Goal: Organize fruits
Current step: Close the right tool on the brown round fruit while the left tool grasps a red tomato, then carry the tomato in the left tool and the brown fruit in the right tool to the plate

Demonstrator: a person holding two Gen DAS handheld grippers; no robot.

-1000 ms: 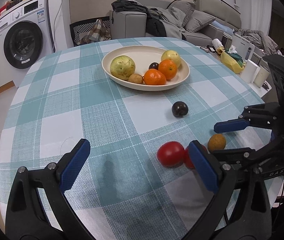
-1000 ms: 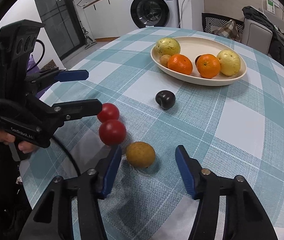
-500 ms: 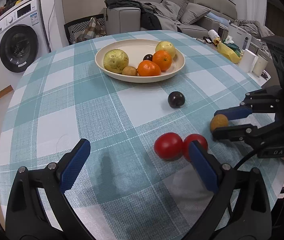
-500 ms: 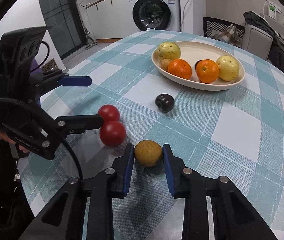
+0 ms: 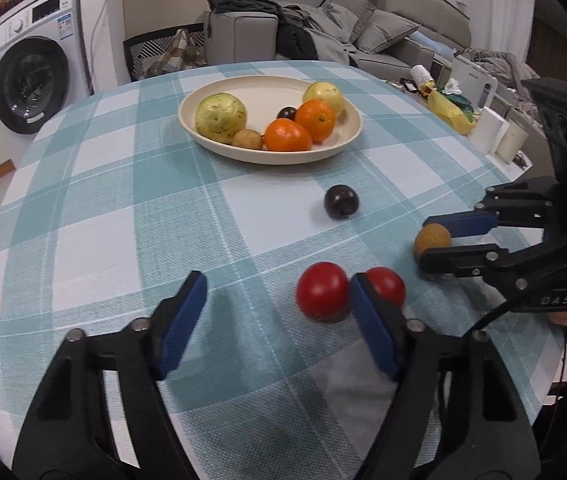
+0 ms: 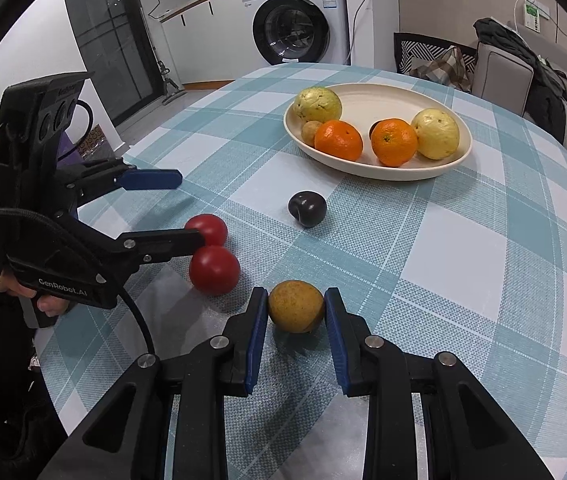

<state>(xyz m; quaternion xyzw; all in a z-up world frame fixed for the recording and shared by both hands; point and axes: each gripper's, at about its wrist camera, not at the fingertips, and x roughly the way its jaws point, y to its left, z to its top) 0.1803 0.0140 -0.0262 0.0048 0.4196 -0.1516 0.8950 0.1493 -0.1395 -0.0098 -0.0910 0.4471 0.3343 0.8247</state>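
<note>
My right gripper (image 6: 295, 308) is shut on a brown round fruit (image 6: 295, 306), just above the checked tablecloth; it also shows in the left wrist view (image 5: 432, 239). My left gripper (image 5: 275, 304) is open and empty, low over the cloth. Two red tomatoes (image 5: 322, 291) (image 5: 385, 285) lie touching each other by its right finger. A dark plum (image 5: 341, 201) lies alone in mid-table. A cream bowl (image 5: 347, 136) at the back holds two yellow-green guavas, two oranges, a small brown fruit and a dark plum.
The round table's edge (image 6: 83, 360) runs close behind both grippers. A washing machine (image 6: 295, 28), a sofa with clothes (image 5: 303, 28) and a cluttered side table (image 5: 463, 104) stand beyond the table.
My right gripper closed from open around the brown fruit and has lifted it slightly. My left gripper stayed open and shifted a little toward the tomatoes.
</note>
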